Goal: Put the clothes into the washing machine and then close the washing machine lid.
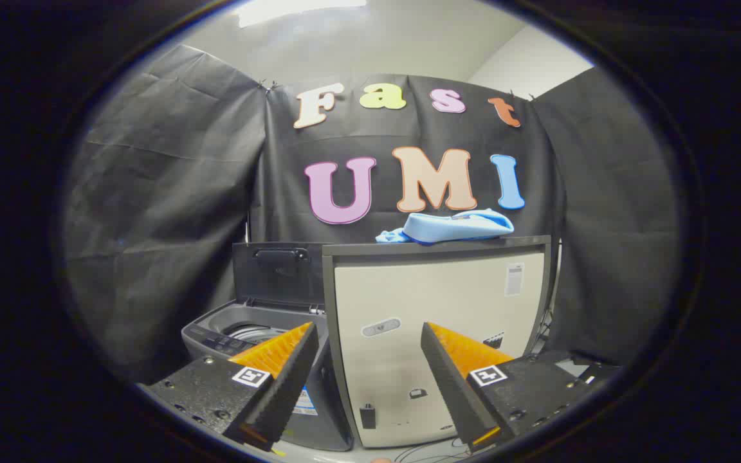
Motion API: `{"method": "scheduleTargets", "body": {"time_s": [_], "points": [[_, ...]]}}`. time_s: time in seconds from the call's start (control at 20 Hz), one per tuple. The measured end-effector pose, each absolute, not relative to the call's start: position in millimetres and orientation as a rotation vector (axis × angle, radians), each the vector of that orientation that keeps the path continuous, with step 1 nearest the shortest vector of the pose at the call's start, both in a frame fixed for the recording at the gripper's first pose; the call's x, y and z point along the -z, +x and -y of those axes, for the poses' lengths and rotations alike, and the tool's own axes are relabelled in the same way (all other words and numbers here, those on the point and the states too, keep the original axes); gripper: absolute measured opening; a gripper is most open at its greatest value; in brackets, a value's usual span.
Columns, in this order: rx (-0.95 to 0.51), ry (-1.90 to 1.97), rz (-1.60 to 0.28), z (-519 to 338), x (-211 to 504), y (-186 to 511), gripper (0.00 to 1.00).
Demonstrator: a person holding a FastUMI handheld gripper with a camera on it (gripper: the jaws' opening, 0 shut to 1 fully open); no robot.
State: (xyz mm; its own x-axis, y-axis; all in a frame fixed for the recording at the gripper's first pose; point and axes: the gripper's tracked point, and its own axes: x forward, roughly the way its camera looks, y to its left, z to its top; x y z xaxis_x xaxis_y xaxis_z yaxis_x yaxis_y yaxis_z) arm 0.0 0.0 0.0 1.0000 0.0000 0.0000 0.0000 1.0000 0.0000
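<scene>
A folded light blue garment (454, 226) lies on top of a tall cream cabinet (435, 334), well beyond and above my fingers. Left of the cabinet stands a grey top-loading washing machine (251, 334) with its dark lid (278, 270) raised upright at the back, so the drum opening shows. My gripper (367, 350) is open, held back from both, with nothing between its fingers; the cabinet's front shows through the gap.
The cabinet stands taller than the washer and right against its side. Black cloth walls close in the booth behind and on both sides. Some cables lie on the floor at the cabinet's foot (428, 453).
</scene>
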Motion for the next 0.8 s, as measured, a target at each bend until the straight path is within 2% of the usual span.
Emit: {"method": "scheduleTargets", "body": {"time_s": [0.8], "points": [[-0.004,-0.012,-0.027,10,-16,19,0.97]]}}
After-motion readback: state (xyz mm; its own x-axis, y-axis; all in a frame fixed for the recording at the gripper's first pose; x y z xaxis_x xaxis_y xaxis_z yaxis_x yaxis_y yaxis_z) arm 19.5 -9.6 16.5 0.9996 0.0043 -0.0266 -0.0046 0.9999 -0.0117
